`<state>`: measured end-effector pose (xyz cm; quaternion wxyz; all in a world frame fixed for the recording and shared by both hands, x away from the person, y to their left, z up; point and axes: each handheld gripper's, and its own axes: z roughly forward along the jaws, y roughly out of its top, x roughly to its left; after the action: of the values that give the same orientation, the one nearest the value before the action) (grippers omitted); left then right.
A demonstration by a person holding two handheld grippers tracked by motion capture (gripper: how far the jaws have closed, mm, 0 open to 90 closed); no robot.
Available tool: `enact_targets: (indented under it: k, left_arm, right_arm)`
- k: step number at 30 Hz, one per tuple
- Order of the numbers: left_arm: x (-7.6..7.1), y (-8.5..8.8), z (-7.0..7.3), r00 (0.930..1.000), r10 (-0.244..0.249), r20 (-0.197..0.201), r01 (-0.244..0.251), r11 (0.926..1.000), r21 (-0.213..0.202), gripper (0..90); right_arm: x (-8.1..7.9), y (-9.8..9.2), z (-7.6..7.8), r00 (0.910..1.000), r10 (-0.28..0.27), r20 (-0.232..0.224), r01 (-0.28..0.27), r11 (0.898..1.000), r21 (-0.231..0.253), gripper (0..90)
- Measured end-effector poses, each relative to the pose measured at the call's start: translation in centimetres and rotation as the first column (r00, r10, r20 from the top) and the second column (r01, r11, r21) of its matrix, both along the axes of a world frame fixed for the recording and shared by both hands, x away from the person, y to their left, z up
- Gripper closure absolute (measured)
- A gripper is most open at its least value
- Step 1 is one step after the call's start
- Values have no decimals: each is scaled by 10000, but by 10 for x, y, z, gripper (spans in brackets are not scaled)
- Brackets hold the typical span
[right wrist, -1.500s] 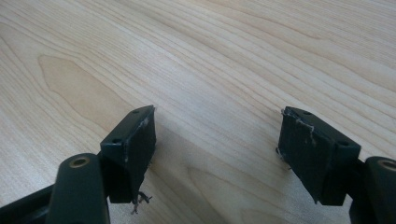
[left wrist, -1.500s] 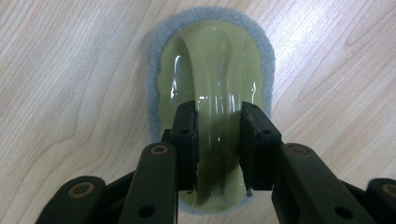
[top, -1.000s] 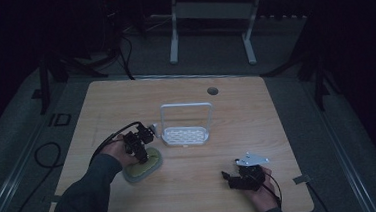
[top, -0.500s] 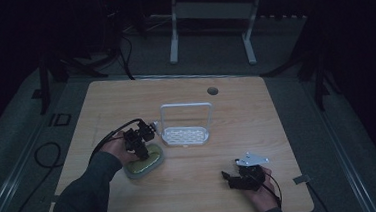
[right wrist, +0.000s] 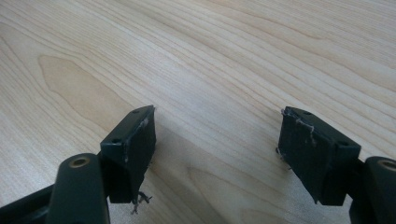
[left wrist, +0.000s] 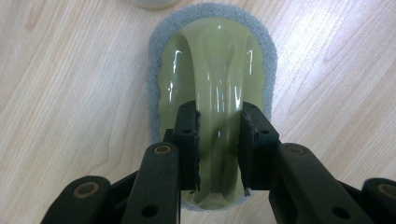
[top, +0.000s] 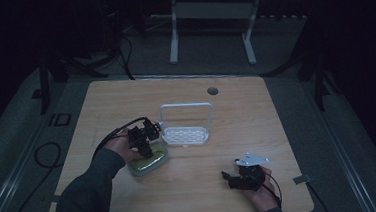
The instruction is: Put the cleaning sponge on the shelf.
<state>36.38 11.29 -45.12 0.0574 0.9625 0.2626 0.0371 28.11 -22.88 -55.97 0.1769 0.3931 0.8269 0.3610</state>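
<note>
The right claw (top: 231, 175) rests near the right front edge of the table (top: 256, 106), jaws wide apart over bare wood. Farther left, the left claw (left wrist: 218, 144) is clamped on the raised handle of the green scrubbing sponge (left wrist: 212, 70), which lies flat just left of and nearer than the white rack (top: 185, 134). Since a second ago, sponge and left claw have shifted slightly toward the rack.

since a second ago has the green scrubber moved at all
Cannot tell. In the high view the scrubber lies just left of and nearer than the white rack, as before, with the left gripper clamped on its handle; any shift is slight.
</note>
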Motion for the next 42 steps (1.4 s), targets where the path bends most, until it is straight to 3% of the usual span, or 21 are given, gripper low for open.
enact_targets:
  k: [18,27,39,42]
  left_arm:
    - [-1,-14,10,9955,-710,632,725,9971,-221,715]
    - [-3,-20,14,9869,-1167,1113,1211,9921,-328,715]
    - [0,-35,15,9717,-1930,1362,1968,9803,-148,714]
    - [0,-39,16,9714,-1943,1366,1990,9798,-217,714]
  right_arm:
    - [0,0,0,10000,1,6,-1,10000,-4,271]
    - [0,0,0,10000,4,14,-4,10000,-5,271]
    - [0,0,0,10000,-4,12,4,10000,0,271]
    - [0,0,0,10000,-4,11,4,10000,1,271]
